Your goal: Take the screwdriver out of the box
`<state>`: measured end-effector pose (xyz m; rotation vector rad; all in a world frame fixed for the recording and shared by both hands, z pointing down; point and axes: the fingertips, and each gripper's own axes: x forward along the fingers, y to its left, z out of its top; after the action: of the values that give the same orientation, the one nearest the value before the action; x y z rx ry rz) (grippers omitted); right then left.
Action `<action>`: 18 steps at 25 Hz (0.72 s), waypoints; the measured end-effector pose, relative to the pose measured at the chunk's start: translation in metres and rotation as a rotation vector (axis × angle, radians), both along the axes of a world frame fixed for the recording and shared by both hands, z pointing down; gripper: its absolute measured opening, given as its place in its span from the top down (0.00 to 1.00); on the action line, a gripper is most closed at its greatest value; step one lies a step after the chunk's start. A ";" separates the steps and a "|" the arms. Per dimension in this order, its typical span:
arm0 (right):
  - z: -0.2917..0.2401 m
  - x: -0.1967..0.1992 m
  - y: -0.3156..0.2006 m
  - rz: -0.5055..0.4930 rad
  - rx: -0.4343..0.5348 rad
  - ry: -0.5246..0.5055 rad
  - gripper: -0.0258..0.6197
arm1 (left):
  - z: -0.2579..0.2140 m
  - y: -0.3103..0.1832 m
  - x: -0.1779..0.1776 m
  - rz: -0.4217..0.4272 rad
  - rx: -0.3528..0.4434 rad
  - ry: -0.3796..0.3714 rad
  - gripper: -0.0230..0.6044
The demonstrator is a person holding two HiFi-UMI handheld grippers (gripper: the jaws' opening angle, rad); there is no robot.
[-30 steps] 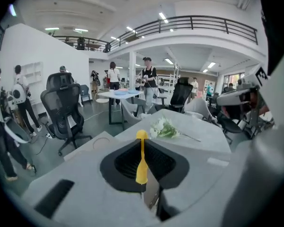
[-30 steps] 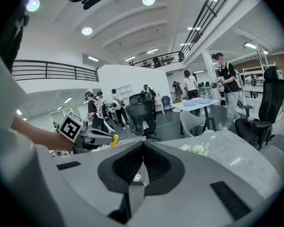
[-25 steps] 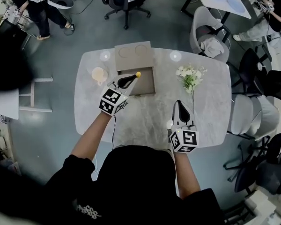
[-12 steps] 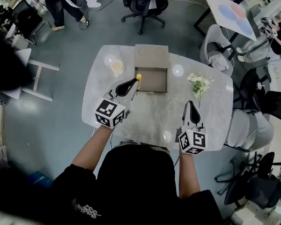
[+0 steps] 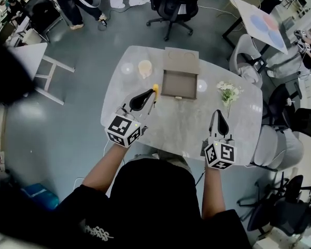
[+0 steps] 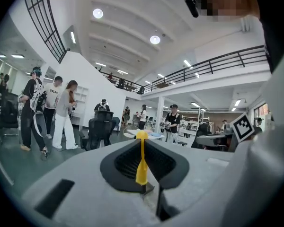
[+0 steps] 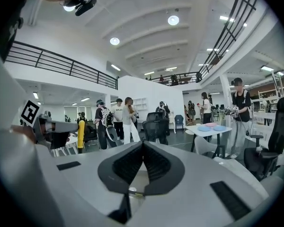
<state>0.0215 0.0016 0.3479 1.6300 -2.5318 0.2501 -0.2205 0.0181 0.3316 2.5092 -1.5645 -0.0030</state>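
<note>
Two hand-held grippers are hovering over the counter (image 5: 171, 126), and only the left hand-held gripper (image 5: 147, 95) is carrying anything. Its jaws are standing narrow, pinching the screwdriver (image 6: 141, 161) by its yellow handle, whose end is showing past the tips. That tight pinch is probably keeping the tool from swinging or slipping while it is being carried clear. The right hand-held gripper (image 5: 218, 119) is hanging with its jaws together and nothing between them near the counter's front edge, apparently just keeping out of the way. The screwdriver is riding above bare counter just left of the open box (image 5: 180, 84), not inside it, so the take-out is looking all but done. A second ago the yellow end was sitting over the box's near left rim. Now it is standing apart from the box, and both grippers are lying nearer the person.
</note>
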 end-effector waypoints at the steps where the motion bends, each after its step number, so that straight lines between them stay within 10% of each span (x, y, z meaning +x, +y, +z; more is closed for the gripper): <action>1: -0.001 -0.003 0.003 -0.005 0.004 0.002 0.94 | -0.002 0.004 -0.002 -0.001 0.005 -0.001 0.91; 18: -0.008 -0.002 0.015 -0.007 0.041 0.042 0.94 | -0.007 0.023 -0.011 -0.028 0.032 -0.002 0.91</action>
<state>0.0196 0.0164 0.3396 1.6224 -2.5273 0.1632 -0.2314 0.0409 0.3245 2.5120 -1.6130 -0.0295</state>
